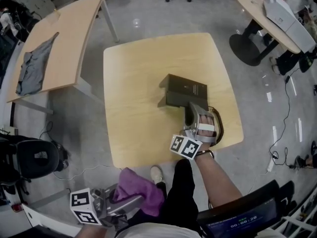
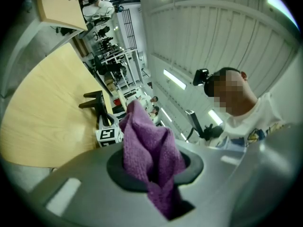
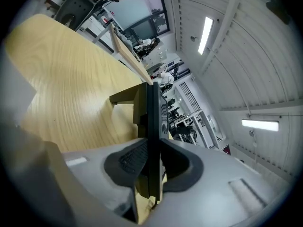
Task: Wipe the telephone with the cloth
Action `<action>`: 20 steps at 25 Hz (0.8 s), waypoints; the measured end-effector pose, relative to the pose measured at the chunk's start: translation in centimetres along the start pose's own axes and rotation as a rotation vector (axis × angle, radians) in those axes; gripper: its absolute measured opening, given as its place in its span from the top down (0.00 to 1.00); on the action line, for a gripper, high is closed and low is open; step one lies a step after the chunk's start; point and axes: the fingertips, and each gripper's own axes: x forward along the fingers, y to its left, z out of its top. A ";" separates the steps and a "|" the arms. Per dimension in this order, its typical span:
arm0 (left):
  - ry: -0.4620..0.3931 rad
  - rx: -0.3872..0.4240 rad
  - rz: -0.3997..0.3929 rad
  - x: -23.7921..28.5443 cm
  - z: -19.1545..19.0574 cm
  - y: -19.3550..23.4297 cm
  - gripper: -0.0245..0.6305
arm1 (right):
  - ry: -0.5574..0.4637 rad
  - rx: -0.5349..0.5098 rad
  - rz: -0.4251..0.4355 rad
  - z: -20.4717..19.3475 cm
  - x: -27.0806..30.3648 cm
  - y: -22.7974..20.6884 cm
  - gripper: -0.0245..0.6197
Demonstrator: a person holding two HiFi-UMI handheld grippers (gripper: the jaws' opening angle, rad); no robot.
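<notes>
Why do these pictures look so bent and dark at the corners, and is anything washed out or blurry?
Head view: the wide lens bows the edges of the table, and light glares off the floor. Left gripper view: black round corners; the cloth is sharp. Right gripper view: same dark rim; ceiling lights blow out white, the telephone looks dark.

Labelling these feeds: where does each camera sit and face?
Head view: on the head, steeply down at the table; forearm, legs show.
Left gripper view: on the left claw, along jaws shut on the cloth; torso shows.
Right gripper view: on the right claw, along jaws clamping the telephone.
Shared: head and right gripper views both show the telephone.
</notes>
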 end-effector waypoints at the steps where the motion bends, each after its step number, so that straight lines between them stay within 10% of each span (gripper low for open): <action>1: 0.001 -0.001 -0.002 0.0 0.0 0.0 0.83 | -0.004 0.003 0.011 0.0 0.0 0.2 0.85; 5: 0.005 0.000 -0.024 0.3 0.2 -0.1 0.83 | -0.001 -0.001 0.107 -0.1 -0.2 1.6 0.59; 20: -0.036 0.032 -0.073 0.8 1.9 -1.2 0.83 | -0.045 0.100 0.207 0.2 -4.7 -0.1 0.59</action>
